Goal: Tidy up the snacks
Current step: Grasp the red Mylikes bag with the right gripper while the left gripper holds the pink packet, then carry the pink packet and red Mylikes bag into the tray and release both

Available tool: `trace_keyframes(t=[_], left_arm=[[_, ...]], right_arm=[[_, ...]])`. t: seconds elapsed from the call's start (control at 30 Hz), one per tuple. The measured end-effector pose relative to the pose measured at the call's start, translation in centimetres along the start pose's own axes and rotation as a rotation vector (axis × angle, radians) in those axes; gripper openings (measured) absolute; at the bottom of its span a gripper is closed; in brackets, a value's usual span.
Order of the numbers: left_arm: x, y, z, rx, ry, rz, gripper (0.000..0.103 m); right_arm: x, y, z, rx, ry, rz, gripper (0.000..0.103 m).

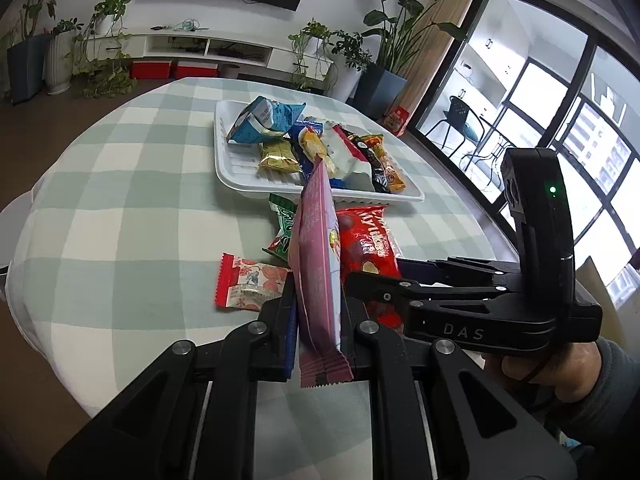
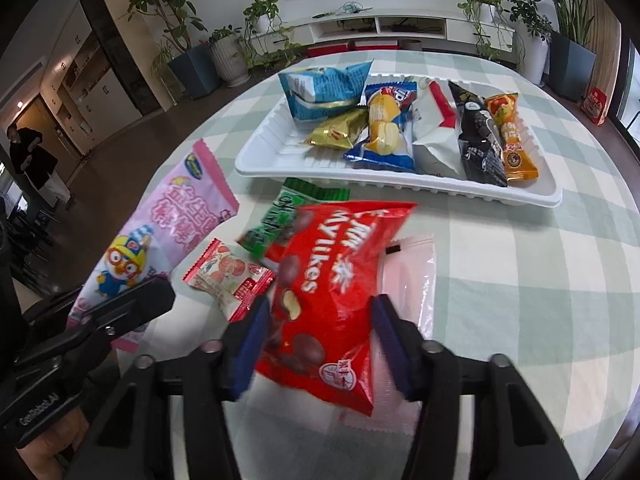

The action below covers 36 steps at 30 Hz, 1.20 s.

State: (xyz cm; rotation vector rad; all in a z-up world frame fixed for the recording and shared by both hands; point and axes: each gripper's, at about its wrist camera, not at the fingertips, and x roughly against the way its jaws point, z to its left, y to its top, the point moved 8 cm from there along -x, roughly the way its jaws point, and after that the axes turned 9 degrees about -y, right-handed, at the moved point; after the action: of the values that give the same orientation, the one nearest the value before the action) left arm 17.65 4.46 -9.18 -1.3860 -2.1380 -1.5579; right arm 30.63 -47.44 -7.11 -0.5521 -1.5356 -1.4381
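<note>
Covering the whole work surface, a round table [image 1: 120, 200] wears a pale green and white checked cloth.

White ribbed tray [image 2: 256, 160], far side of the table: holds a light blue puffed bag [image 2: 320, 88] at its left end, then a gold packet [image 2: 336, 132], a blue-and-yellow packet [image 2: 386, 128], a white wrapper [image 2: 434, 140], a black packet [image 2: 478, 140] and an orange stick pack [image 2: 512, 136] at the right end.

Red Mylikes bag [image 2: 332, 280], on the cloth near the tray: sits between the right gripper's [image 2: 320, 320] two blue-padded fingers, which stand spread to either side of it; whether the pads press the bag cannot be told. The bag overlaps a clear plastic sleeve [image 2: 416, 272].

Pink cartoon-penguin packet [image 1: 316, 264]: pinched on edge in the left gripper [image 1: 318, 320], jaws narrowed onto its lower end, its top tilted toward the tray.

Green packet [image 2: 296, 208]: flat on the cloth just before the tray, partly under the red bag.

Small red-and-white strawberry candy wrapper [image 1: 248, 284]: on the cloth left of the pink packet, just beside the left gripper's finger.
</note>
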Motion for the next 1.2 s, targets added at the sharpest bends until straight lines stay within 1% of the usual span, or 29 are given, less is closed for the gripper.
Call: trace_keyframes(t=[0.1, 0.17, 0.27, 0.33, 0.4, 0.5, 0.67, 0.8, 0.87, 1.0, 1.2], left_arm=[[-0.1, -0.2, -0.1, 0.004, -0.005, 0.004, 0.011], [-0.1, -0.4, -0.3, 0.005, -0.012, 0.002, 0.011], [0.1, -0.4, -0.6, 0.009, -0.024, -0.001, 0.011], [0.3, -0.6, -0.7, 0.013, -0.032, -0.002, 0.011], [0.3, -0.6, -0.7, 0.017, -0.036, -0.004, 0.011], [0.3, -0.6, -0.8, 0.019, -0.039, -0.005, 0.011], [0.7, -0.4, -1.5, 0.012, -0.053, -0.013, 0.011], [0.7, 0.3, -1.7, 0.019, -0.067, -0.021, 0.011], [0.7, 0.8, -1.9, 0.014, -0.071, -0.023, 0.011], [0.4, 2.5, -2.4, -0.006, -0.075, -0.026, 0.011], [-1.0, 7.4, -2.5, -0.048, -0.073, -0.035, 0.011]], right_arm=[[0.3, -0.2, 0.2, 0.032, -0.005, -0.018, 0.044], [0.7, -0.4, 0.3, 0.031, 0.001, -0.026, 0.040], [1.4, -0.6, 0.0, 0.009, 0.028, -0.034, 0.035], [1.8, -0.7, -0.3, -0.020, 0.057, -0.035, 0.029], [2.5, -0.8, -0.8, -0.053, 0.087, -0.045, 0.028], [3.1, -0.8, -1.3, -0.067, 0.091, -0.060, 0.028], [4.6, -0.9, -2.5, -0.157, 0.188, -0.060, 0.028], [6.6, -0.9, -4.1, -0.220, 0.238, -0.083, 0.028], [7.3, -0.5, -5.3, -0.255, 0.254, -0.095, 0.028], [9.0, 0.8, -8.1, -0.294, 0.232, -0.146, 0.028], [11.0, 4.4, -12.1, -0.315, 0.204, -0.213, 0.028]])
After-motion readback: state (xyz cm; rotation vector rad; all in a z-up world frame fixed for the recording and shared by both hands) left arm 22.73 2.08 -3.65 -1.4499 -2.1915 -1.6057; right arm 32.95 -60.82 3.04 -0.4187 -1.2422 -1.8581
